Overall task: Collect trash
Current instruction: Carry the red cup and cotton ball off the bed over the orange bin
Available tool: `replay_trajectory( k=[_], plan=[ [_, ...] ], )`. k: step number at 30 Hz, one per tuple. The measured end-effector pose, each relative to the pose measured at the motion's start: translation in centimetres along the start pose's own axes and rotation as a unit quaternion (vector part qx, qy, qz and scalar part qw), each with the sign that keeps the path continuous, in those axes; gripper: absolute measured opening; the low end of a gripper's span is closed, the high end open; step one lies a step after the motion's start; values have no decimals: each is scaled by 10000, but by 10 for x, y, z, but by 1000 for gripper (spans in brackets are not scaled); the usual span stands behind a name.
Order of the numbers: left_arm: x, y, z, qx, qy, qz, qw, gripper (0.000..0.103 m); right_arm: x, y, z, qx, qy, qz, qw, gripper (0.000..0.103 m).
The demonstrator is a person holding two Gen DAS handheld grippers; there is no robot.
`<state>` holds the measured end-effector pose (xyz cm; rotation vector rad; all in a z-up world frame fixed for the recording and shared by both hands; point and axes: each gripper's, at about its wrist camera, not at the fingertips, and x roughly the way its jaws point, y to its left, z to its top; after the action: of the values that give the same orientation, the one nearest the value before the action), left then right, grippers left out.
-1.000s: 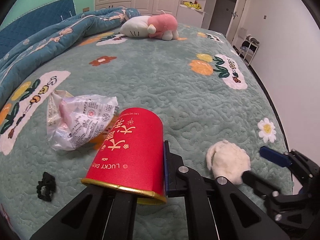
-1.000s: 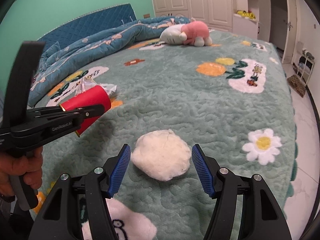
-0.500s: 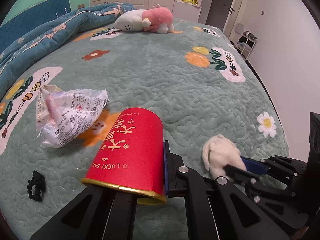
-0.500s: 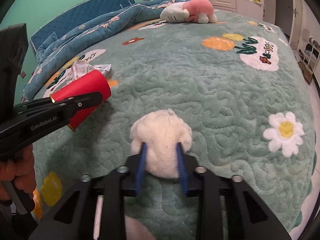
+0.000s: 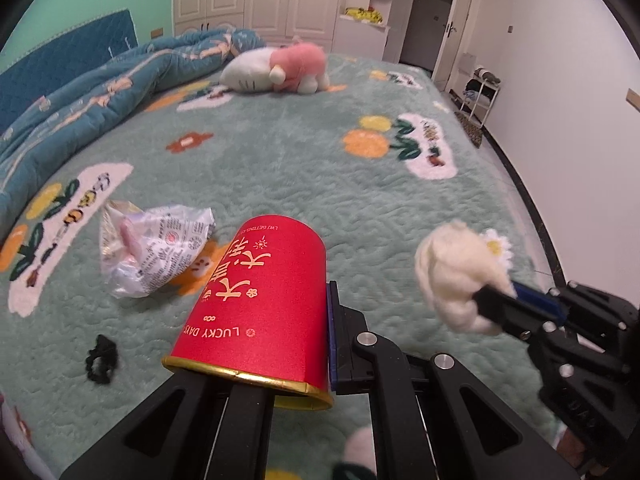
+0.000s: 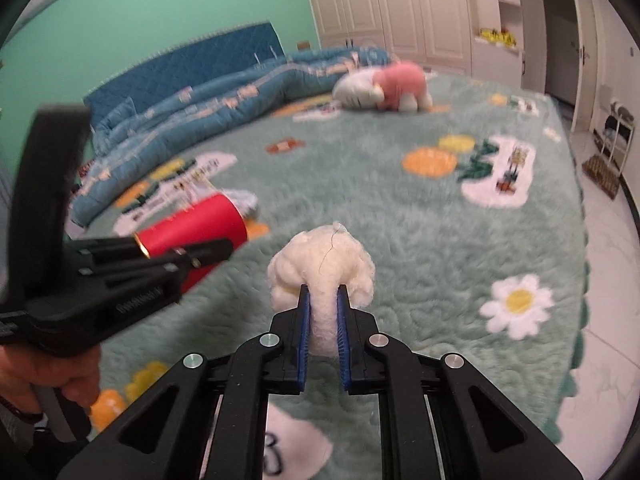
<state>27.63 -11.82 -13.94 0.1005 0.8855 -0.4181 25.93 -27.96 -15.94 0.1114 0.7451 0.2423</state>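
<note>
Right tongs (image 6: 322, 330): just been closing; blue pads now clamped on the white wad (image 6: 322, 270), which bulges out above and to both sides of the pads.
Change: a sec ago the wad lay on the bed (image 6: 420, 248) between wide-apart pads; now it's pinched and, judging by the left view, lifted clear of the cover.
Left tongs (image 5: 280, 364): together on the rim of the red cup (image 5: 262, 304); same grip as a sec ago. Cup lies tilted, open gold-edged mouth toward the lens, lower centre of frame.
Meaning for task: two bits of trash in hand. Likely next step is to drop the wad into the cup or carry both off; can't tell which.
Still to collect: crumpled wrapper (image 5: 154, 250), mid-left of the left view, on the bed just beyond the cup. Small black thing (image 5: 102, 358) at lower left; too small to say what it is.
Left view only: wrapper in full, black thing, wad seen from the side in the right tongs (image 5: 496, 304) at right edge.
Right view only: pads biting the wad head-on; hand (image 6: 52, 376) at lower left on the left tongs' handle; wrapper mostly hidden behind the cup (image 6: 196, 232). Frame is blurred.
Not trash: pink-and-white plush toy (image 5: 280, 70), top centre, well apart from everything.
</note>
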Motion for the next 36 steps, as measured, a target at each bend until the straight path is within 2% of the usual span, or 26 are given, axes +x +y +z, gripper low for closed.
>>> replay_trajectory(
  k=[7, 13, 18, 21, 25, 29, 36],
  plan=[
    [-60, -38, -3, 282, -347, -50, 9990, 6, -94, 9, 3, 18, -662, -34, 9978, 12],
    [-104, -79, -12, 593, -631, -185, 9961, 6, -165, 6, -14, 140, -1114, -191, 9935, 12],
    [-122, -128, -22, 1016, -718, -479, 9911, 6, -221, -15, -42, 418, -1358, -503, 9886, 12],
    [-124, -166, -28, 1306, -676, -783, 9860, 6, -248, -31, -60, 616, -1437, -711, 9851, 12],
    [-120, -224, -39, 1791, -576, -1133, 9756, 6, -286, -62, -91, 953, -1526, -1113, 9774, 12],
    [-106, -280, -50, 2265, -354, -1507, 9616, 6, -320, -101, -126, 1404, -1556, -1551, 9654, 12],
    [-61, -360, -73, 2870, 188, -2042, 9357, 6, -347, -163, -186, 2139, -1303, -2125, 9445, 12]
  ],
)
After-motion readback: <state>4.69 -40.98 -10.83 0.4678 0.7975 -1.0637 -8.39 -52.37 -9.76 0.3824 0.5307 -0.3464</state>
